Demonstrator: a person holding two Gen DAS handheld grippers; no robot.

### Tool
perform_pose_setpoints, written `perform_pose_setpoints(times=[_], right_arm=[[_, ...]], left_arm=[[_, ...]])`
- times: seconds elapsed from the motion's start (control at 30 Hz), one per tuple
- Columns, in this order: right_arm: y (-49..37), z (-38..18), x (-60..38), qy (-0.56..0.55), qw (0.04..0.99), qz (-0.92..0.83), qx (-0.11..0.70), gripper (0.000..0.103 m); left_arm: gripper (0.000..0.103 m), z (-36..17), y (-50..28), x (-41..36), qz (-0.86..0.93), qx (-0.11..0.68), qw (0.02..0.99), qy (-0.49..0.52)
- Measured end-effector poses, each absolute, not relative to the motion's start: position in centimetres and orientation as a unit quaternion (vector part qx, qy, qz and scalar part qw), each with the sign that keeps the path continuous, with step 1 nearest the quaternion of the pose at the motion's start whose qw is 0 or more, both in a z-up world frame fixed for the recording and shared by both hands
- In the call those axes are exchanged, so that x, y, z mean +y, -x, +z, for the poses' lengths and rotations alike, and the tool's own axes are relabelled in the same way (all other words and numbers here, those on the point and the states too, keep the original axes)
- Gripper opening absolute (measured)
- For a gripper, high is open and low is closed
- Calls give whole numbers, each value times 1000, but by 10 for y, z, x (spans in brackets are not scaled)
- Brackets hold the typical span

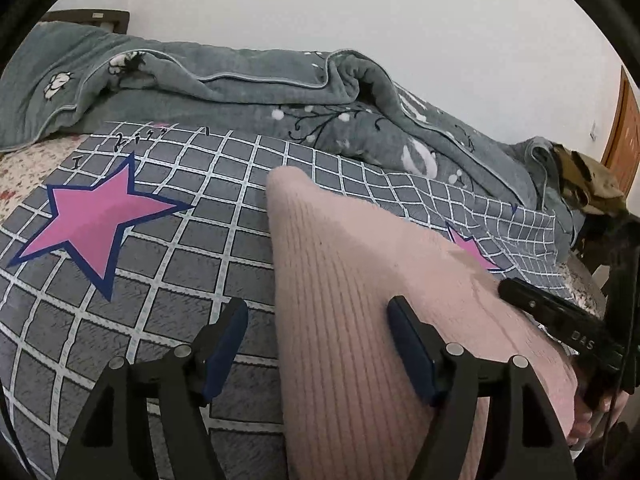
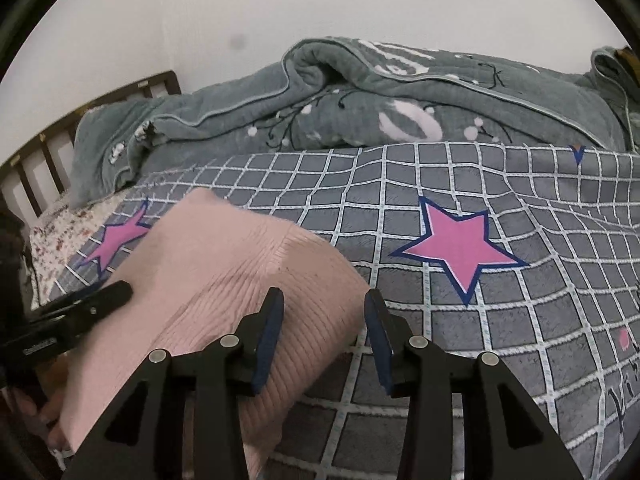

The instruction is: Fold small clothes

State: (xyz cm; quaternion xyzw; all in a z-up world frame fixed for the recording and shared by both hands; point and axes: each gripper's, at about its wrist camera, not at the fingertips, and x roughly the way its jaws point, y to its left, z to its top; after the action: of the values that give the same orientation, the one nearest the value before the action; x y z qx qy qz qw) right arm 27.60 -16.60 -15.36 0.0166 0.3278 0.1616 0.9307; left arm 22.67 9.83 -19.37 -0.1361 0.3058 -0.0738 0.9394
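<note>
A pink ribbed knit garment lies folded on the grey checked bedsheet; it also shows in the right wrist view. My left gripper is open over the garment's left edge, one finger over the sheet, one over the knit. My right gripper is open over the garment's right edge. Each gripper's tip shows in the other's view: the right one and the left one rest by the garment's near corners.
The checked sheet with pink stars covers the bed. A rumpled grey-green quilt lies along the wall. A dark wooden headboard stands at the left. A brown door is at the far right.
</note>
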Motion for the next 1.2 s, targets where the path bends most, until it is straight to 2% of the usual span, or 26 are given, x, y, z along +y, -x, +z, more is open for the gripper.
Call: perform_pose_setpoints(times=[0.2,0.3,0.43,0.87,1.2], right_arm=[[-248,-138,-177,-57,931,201,300,41],[-235,-135,-164,-39,929,225,291,43],[-232,-152,-147,4,927,208,312,43],[-249,-152,-171,-70,919,203,330,43],[-244,-154,-166,-37,927,180,326,43]], left_arm=[[71,-189,-214,98,-76,289,943,147],[71,-188,-208,97,-76,286,943,151],[70,-188,-198,94,-80,277,946,150],[70,-191,-194,95,-88,273,945,155],[70,-186,-185,95,-80,285,944,143]])
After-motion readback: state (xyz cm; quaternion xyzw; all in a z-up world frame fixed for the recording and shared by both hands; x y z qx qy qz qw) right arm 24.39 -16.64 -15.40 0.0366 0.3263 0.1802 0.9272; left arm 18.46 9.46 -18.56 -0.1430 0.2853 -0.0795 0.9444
